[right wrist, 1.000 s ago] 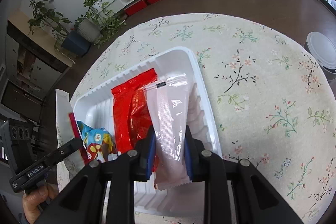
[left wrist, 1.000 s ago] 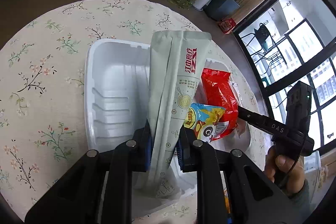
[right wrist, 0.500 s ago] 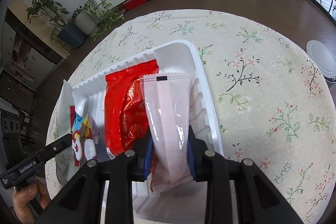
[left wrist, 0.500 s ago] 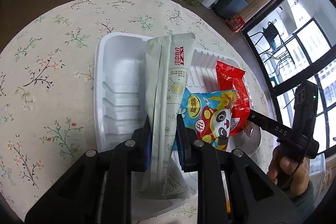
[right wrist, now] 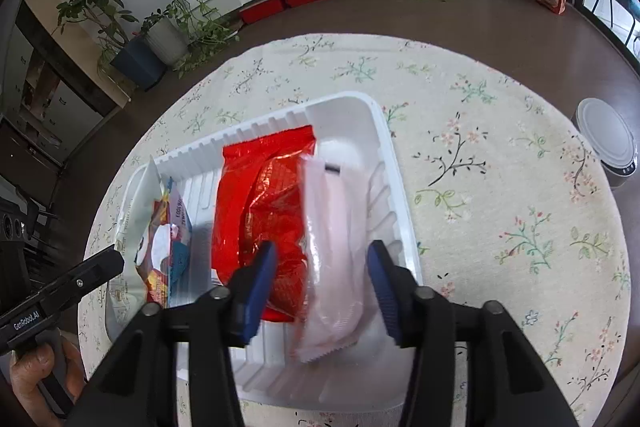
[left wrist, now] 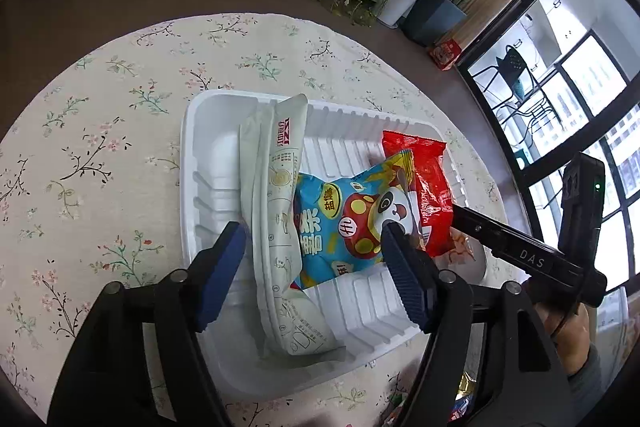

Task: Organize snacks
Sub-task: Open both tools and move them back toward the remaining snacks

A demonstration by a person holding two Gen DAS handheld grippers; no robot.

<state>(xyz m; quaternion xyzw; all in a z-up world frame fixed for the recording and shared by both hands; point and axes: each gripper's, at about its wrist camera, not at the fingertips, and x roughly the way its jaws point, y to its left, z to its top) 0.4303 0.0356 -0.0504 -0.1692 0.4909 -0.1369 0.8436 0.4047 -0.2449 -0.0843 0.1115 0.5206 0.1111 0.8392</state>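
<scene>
Lying inside the ribbed white plastic tray [left wrist: 200, 131] on the round table's floral cloth [left wrist: 100, 115] are four snack packs: a long pale grey-green paper pouch [left wrist: 276, 211] towards the tray's left end, propped on its edge and leaning on a blue cartoon-printed crisp bag [left wrist: 344, 223], then a shiny red foil packet [right wrist: 264, 203], then a translucent pale pink sachet [right wrist: 336, 227] against the right wall. The likeliest upset, I judge, is the tall pouch tipping over now that nothing steadies it, or its near end, which overlaps the front rim, sliding out onto the cloth; the pink sachet also pokes over the near rim and looks blurred, so it may be dropping and could settle half out of the tray. Lifting either tool carelessly could drag a pack along on a rubber pad. The left gripper [left wrist: 312, 263] is opening, its blue pads well apart; the pouch and crisp bag sit between them, the left pad clear, the right pad overlapping the crisp bag so contact there cannot be told. The right gripper [right wrist: 324, 271] is opening too, about half spread, the sachet between its pads with gaps either side, so it grips nothing
</scene>
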